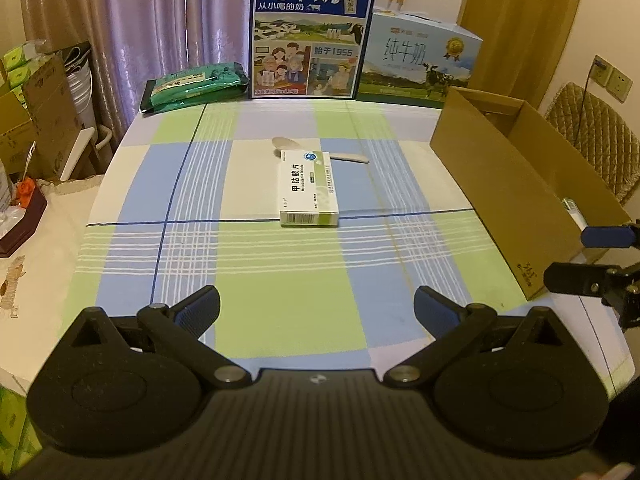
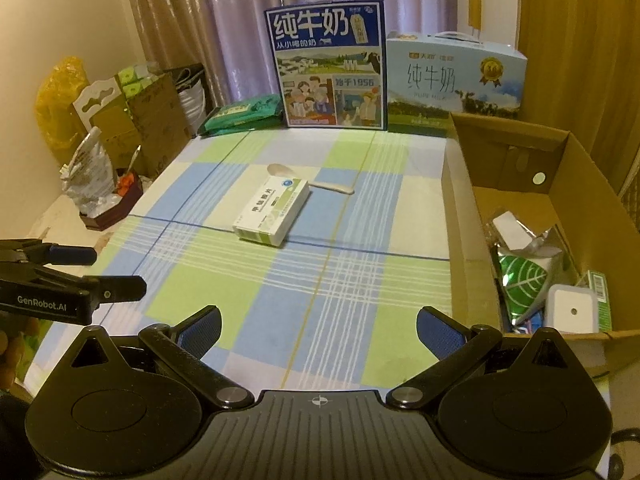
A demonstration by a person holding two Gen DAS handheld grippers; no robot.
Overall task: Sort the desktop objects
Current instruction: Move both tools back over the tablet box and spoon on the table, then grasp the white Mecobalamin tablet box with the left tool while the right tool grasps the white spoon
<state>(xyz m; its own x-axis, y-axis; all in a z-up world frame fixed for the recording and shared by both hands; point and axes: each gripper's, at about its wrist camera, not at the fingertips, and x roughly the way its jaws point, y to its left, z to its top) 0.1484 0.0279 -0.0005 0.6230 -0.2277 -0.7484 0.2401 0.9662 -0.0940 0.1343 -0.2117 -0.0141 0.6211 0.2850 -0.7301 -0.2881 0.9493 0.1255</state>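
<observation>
A: How far along is the sorting?
B: Left of the cardboard box (image 2: 560,152), the medicine box (image 2: 272,216) and a spoon (image 2: 312,182) just behind it wait on the worktop (image 2: 320,300). Packets already lie inside the box.
A: And the tools?
B: Left tool (image 1: 316,312) and right tool (image 2: 318,326) hover spread apart, both empty

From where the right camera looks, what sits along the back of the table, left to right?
Green packet → tall dark-blue milk carton → pale-blue milk carton.
</observation>
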